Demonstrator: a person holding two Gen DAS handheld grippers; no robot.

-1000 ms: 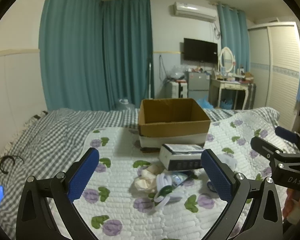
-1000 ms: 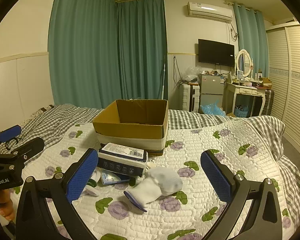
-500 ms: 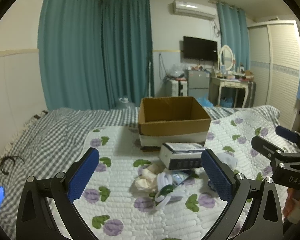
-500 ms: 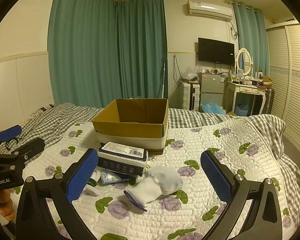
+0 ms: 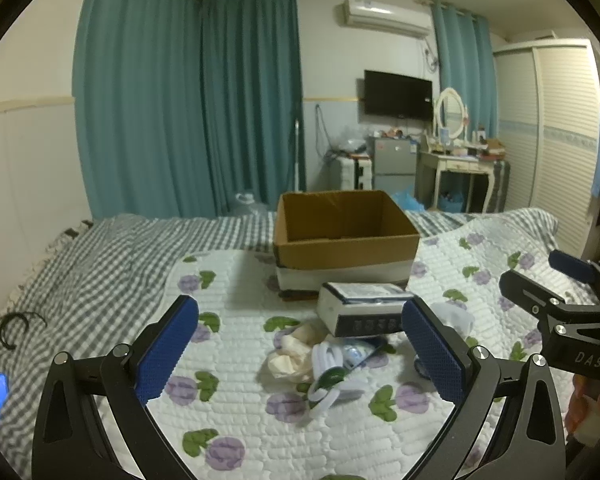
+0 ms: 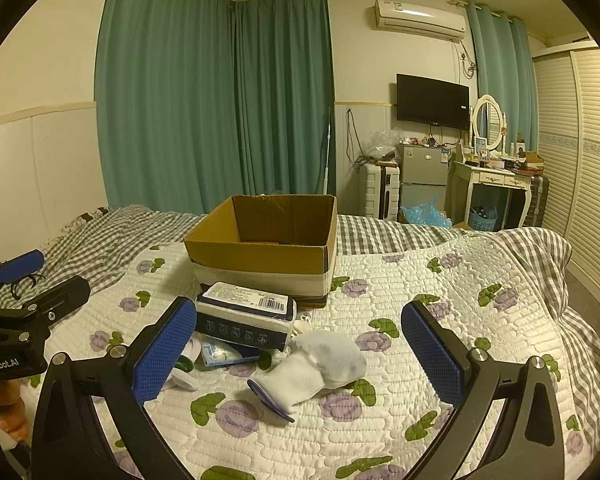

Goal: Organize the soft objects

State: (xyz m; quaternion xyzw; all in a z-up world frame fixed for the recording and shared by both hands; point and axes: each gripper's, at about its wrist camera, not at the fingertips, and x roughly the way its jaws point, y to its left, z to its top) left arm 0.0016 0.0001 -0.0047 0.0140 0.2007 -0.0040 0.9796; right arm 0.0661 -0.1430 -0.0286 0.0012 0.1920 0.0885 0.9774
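Hovering above the floral quilt point(image 6: 440, 280), both grippers are seen with jaws spread wide and nothing pinched or touched. Left gripper point(image 5: 300, 344): 2 blue pads apart, the clutter pile framed between them. Right gripper point(image 6: 298, 346): same spread, white sock point(image 6: 320, 364) framed between the pads, lying on the quilt.

Sock is seen rolled or bunched, white with a dark blue cuff edge at its near end. Just beside it on the left, a white-and-navy packet point(image 6: 246, 316) with a barcode label is stacked on smaller items; a blue-white pouch point(image 6: 228, 354) is partly hidden under it. From the left wrist view, a cream crumpled cloth point(image 5: 294, 354) and a white-green item point(image 5: 330, 376) are seen touching in the pile; what the latter is cannot be told. Part of the sock is blocked by the left gripper's right pad in that view.

Behind the pile, an open cardboard box point(image 6: 268, 254) stands on the quilt, just behind the packet; its floor is mostly hidden by the near wall. Further back: grey checked bedding point(image 5: 112, 264), teal curtains point(image 6: 220, 100).
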